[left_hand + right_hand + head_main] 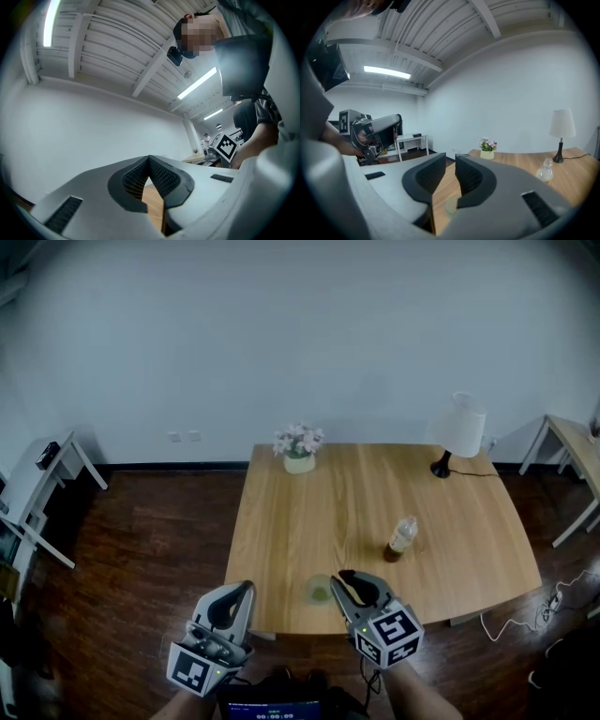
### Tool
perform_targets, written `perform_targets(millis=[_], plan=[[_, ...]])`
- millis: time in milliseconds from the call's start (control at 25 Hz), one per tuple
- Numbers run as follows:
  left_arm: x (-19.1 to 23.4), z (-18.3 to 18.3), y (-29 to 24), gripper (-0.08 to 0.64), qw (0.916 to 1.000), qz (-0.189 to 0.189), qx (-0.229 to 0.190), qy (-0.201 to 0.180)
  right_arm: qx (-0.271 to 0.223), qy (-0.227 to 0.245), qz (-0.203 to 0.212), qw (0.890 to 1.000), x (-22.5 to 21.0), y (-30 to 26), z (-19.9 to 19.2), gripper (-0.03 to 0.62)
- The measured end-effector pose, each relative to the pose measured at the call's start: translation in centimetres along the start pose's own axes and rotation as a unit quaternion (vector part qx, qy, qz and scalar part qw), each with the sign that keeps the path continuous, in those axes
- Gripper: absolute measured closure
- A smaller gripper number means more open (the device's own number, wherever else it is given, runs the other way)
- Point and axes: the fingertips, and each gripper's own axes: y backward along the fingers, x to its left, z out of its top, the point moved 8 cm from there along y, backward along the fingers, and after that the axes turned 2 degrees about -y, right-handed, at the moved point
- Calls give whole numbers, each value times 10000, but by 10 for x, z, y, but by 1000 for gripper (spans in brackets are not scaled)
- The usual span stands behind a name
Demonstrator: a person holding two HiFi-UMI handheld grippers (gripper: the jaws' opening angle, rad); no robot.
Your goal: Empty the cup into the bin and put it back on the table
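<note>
Right hand-held gripper (347, 582), slightly open, empty, hangs beside the cup (319, 592); pickup seems pending, needing wider jaws; left hand-held gripper (247, 589) closed.

A green cup (319, 592) sits on the tabletop (300, 521), just left of the right hand-held gripper (343, 577); a bottle (401, 538) stands beyond.
</note>
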Motion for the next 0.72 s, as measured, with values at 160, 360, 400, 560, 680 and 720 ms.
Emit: perform_targets(millis=[160, 360, 400, 560, 680, 720], plan=[[7, -21, -5, 569, 9997, 98, 172, 163, 123, -131, -20, 9998, -6, -15, -9, 526], [20, -56, -2, 569, 9962, 425, 604, 467, 558, -201, -38, 9982, -9, -31, -33, 434], [22, -62, -1, 569, 9955, 456, 681, 484, 616, -214, -66, 9978, -11, -34, -38, 434], [24, -91, 1, 568, 9896, 533, 1043, 841, 875, -360, -87, 9955, -20, -46, -60, 351], [21, -110, 2, 569, 9849, 503, 1260, 1075, 1154, -421, -58, 9924, -24, -55, -79, 298], [20, -115, 2, 568, 9838, 471, 1332, 1106, 1223, -428, -43, 9916, -25, -57, -84, 287]])
